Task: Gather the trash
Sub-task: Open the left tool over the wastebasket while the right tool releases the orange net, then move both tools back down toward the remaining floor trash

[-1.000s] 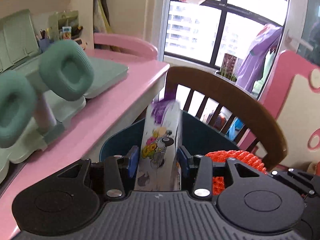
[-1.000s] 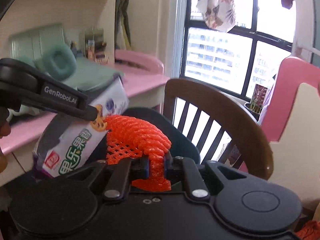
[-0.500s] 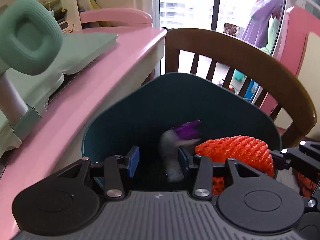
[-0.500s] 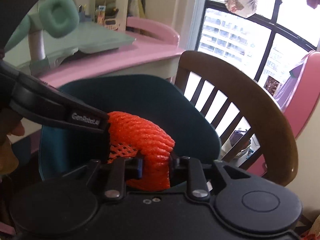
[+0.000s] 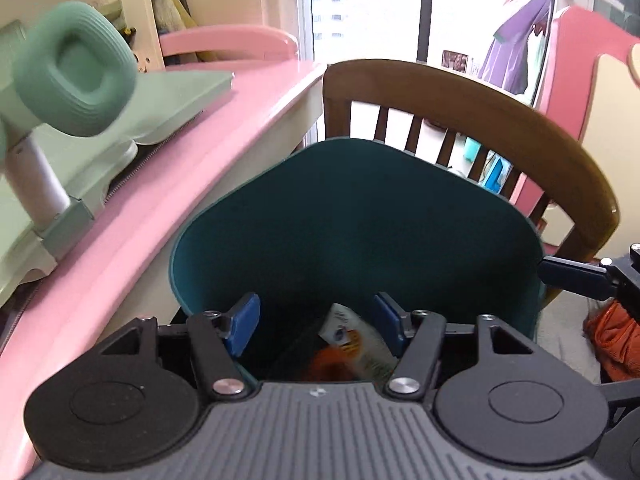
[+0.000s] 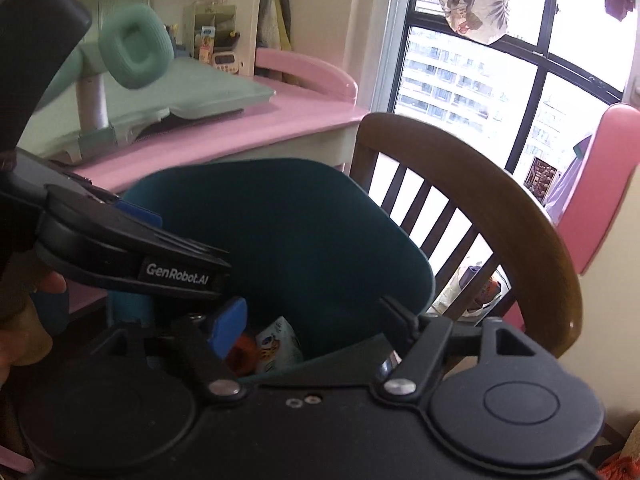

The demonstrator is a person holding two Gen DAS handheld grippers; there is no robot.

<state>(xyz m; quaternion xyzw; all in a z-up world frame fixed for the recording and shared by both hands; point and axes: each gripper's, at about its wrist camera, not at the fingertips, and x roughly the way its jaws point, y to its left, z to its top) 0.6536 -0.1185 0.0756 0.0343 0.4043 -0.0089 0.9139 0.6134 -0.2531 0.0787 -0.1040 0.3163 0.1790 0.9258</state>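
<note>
A dark teal trash bin (image 5: 360, 216) stands between the pink desk and a wooden chair; it also shows in the right wrist view (image 6: 280, 232). Inside lie a white snack packet (image 5: 356, 344) and an orange foam net (image 5: 330, 366); both show in the right wrist view, the packet (image 6: 278, 344) beside the net (image 6: 240, 354). My left gripper (image 5: 316, 322) is open and empty over the bin's near rim. My right gripper (image 6: 308, 326) is open and empty above the bin, with the left gripper's body (image 6: 132, 252) to its left.
A pink desk (image 5: 160, 184) runs along the left with a green reading stand (image 5: 76, 84) on it. A brown wooden chair (image 5: 500, 140) stands behind the bin. Orange netting (image 5: 612, 340) lies on the floor at the right. A window is beyond.
Both grippers opened. The snack packet dropped from the left gripper and the orange net from the right gripper; both now lie in the bin.
</note>
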